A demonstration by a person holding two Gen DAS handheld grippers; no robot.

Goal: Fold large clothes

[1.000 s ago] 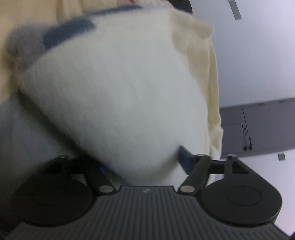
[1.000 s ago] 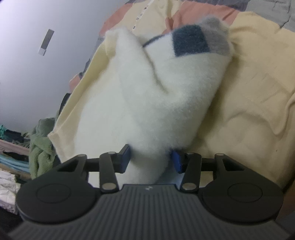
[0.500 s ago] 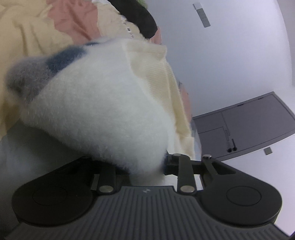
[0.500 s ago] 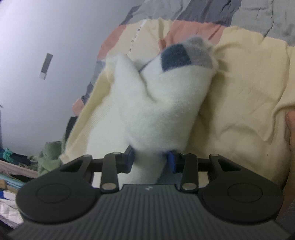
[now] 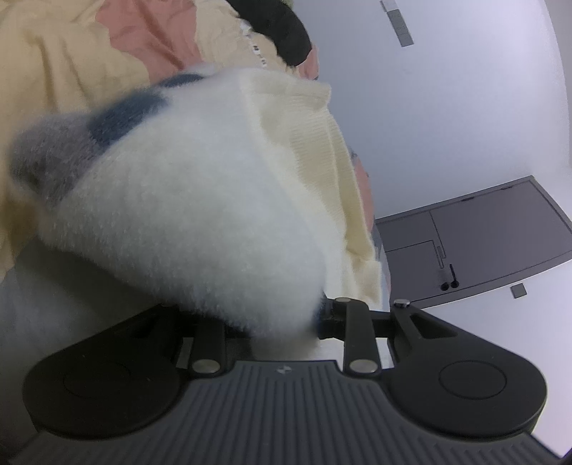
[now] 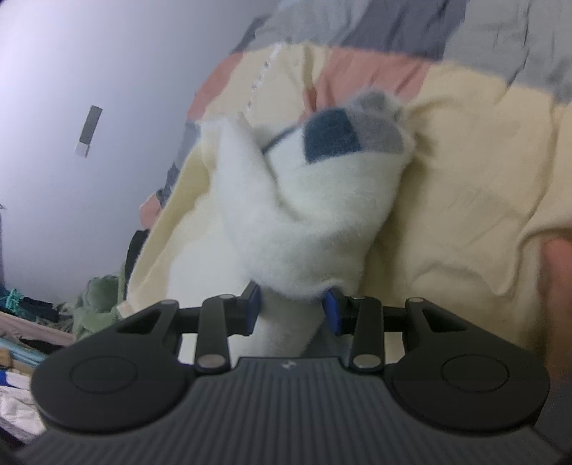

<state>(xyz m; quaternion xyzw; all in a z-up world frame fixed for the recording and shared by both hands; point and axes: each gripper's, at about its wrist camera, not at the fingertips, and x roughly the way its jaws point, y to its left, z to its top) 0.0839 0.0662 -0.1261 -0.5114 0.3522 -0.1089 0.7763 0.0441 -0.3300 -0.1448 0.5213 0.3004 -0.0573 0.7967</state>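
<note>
A fluffy white garment with a dark blue patch and a grey patch at its far end bulges up in front of the left wrist camera. My left gripper is shut on its near edge; the fleece hides both pads. In the right wrist view the same white garment is bunched and twisted, with the blue and grey patches at the top. My right gripper is shut on the narrow near end, its blue pads pressing in from either side. A pale yellow ribbed cloth lies under and beside the fleece.
The garment rests on a quilt of yellow, pink and grey patches. A black item lies at the quilt's far end. A green heap of clothes sits low left. A grey cabinet stands against the wall. A hand shows at the right edge.
The left jaws have closed in on the fleece and the left gripper has risen, showing more quilt and wall. The right jaws have narrowed a little on the garment's end.
</note>
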